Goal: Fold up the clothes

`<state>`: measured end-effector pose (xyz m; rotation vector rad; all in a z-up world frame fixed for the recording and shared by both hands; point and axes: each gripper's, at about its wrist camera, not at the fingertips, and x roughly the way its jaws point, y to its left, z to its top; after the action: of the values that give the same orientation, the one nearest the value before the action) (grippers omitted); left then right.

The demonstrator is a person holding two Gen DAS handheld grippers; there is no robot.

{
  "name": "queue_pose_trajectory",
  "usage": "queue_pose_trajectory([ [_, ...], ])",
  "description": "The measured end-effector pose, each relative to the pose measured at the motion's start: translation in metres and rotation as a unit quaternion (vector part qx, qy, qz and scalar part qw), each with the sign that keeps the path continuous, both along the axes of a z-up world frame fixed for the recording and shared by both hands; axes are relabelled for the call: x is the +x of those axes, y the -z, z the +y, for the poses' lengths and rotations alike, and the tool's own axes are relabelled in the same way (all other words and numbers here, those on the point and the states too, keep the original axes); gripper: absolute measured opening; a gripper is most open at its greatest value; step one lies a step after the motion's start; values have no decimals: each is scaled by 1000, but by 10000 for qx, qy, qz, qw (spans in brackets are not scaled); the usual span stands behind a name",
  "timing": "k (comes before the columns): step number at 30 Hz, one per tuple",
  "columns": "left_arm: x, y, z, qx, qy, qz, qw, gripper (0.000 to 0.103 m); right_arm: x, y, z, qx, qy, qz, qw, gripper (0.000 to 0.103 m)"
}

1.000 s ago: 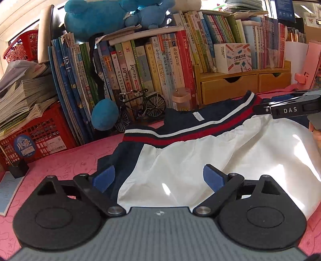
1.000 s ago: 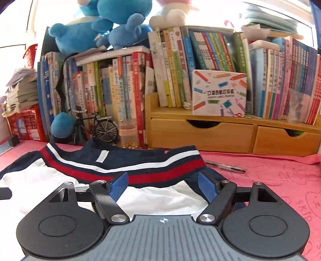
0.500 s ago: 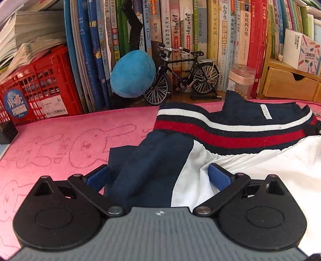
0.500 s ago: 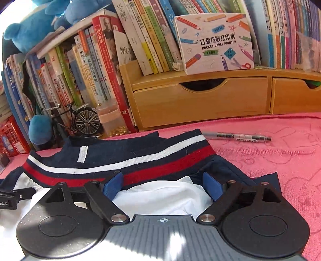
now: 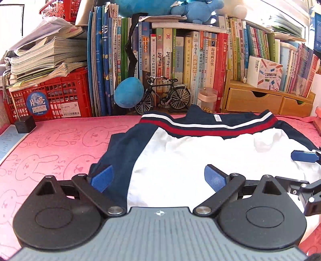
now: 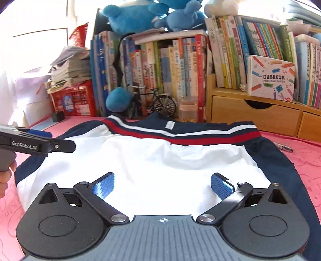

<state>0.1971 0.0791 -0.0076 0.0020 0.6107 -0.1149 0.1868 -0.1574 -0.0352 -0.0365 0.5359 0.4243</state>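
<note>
I see both my left hand-held gripper (image 5: pixel 158 177) and right hand-held gripper (image 6: pixel 162 185) wide open, empty, above the white-and-navy jacket (image 6: pixel 152 160) on the pink-covered counter (image 5: pixel 60 144).

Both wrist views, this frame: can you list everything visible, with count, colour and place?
garment: one, white with navy sides and red-white striped band, spread flat on the mat
mat: one, pink with rabbit outlines, covering the desk
model bicycle: one, black, behind the garment
crate: one, red, far left
drawer unit: one, wooden, under the books
pen: one, right of the garment
plush toys: blue, atop the books
left hand-held gripper: open, above the garment
right hand-held gripper: open, above the garment
</note>
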Motion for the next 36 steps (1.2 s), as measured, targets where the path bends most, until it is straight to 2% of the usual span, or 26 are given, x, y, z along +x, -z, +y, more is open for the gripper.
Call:
queue_pose_trajectory([
  [3,-13,11,-14,-133,98,-35,9999,103,-14,2,11,-319,-131,-12,9994,103],
  [6,-16,22,-25,185,48,-17,9998,103,-19,5,13,-590,63,180,9981,103],
  [8,-18,25,-30,316,36,-35,9995,103,-25,6,11,-576,198,328,9976,103],
  [13,-17,26,-22,72,40,4,10000,103,-41,8,5,-536,538,659,9949,103],
  [17,-20,26,-20,-8,68,-54,10000,103,-56,10,12,-618,747,362,9946,103],
  [22,-22,19,-24,366,146,5,9992,103,-59,4,4,-221,737,206,9968,103],
  [24,-21,13,-25,474,150,70,9987,103,-55,6,6,-290,705,246,9968,103],
  [26,-13,5,-25,192,342,398,9984,103,-49,14,9,-424,821,442,9947,103],
  [29,3,-2,-36,-191,655,746,9949,103,-42,17,3,-242,828,663,9941,103],
  [31,18,0,-49,-18,741,930,9929,103,-41,18,2,-211,826,708,9938,103],
  [33,39,10,-67,216,925,1309,9868,103,-42,19,2,-219,828,692,9939,103],
  [35,58,20,-77,207,904,1582,9831,103,-42,21,1,-202,826,697,9939,103],
  [36,65,23,-81,257,900,1559,9833,103,-42,21,1,-202,826,697,9939,103],
])
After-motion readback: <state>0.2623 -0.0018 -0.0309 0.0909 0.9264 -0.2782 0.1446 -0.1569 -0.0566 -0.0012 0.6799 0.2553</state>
